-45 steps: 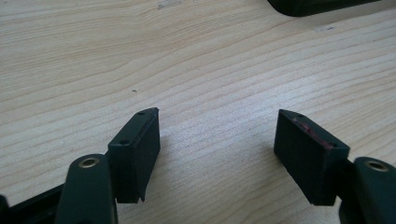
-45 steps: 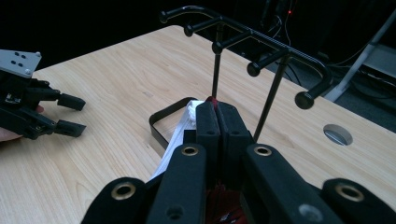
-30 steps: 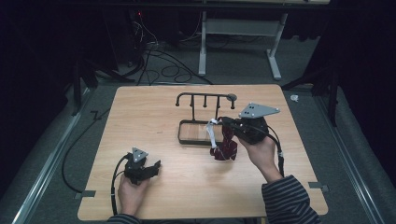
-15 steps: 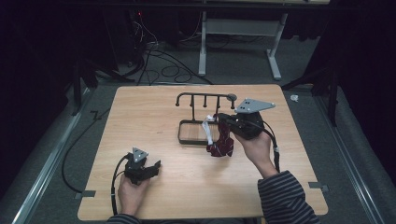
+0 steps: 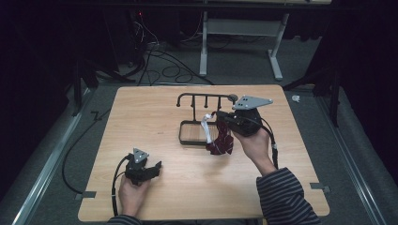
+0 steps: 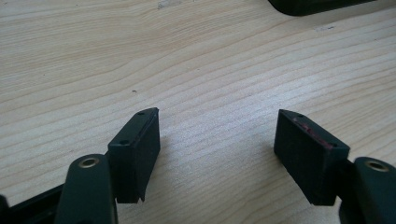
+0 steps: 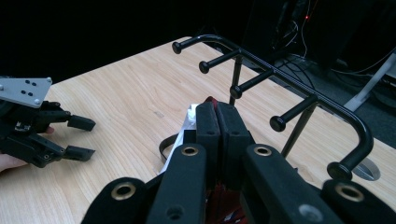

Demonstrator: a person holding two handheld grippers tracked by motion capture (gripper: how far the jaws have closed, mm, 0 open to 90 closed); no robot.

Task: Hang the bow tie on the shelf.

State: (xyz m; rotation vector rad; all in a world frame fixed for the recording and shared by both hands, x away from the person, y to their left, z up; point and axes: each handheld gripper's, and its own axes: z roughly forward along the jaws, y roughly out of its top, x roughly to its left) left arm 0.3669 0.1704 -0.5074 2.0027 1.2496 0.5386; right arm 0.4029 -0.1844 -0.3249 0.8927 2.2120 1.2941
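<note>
My right gripper (image 5: 220,123) has its fingers (image 7: 208,126) clamped on a dark red cloth with a white tag (image 5: 219,140), held lifted over the right end of the black peg rack (image 5: 206,98), which stands near the far middle of the tabletop (image 5: 164,187). The cloth hangs down, lower end at or just above the rack's base frame (image 5: 187,140); can't tell if it touches. My left gripper (image 5: 157,168) sits near the front left corner, fingers (image 6: 135,149) spread apart, nothing between them, just bare wood.

Risks, as I judge it: the cloth is floppy, so the loop or tag may miss the peg and slide off if I let go too soon. The hanging end could snag the base frame and drag or tip the light rack, since my left gripper is well apart and not steadying it. My closed fingers could also knock a peg.

Counts: one cloth, one rack, five pegs (image 7: 222,58) on its bar in the right gripper view, two grippers.
</note>
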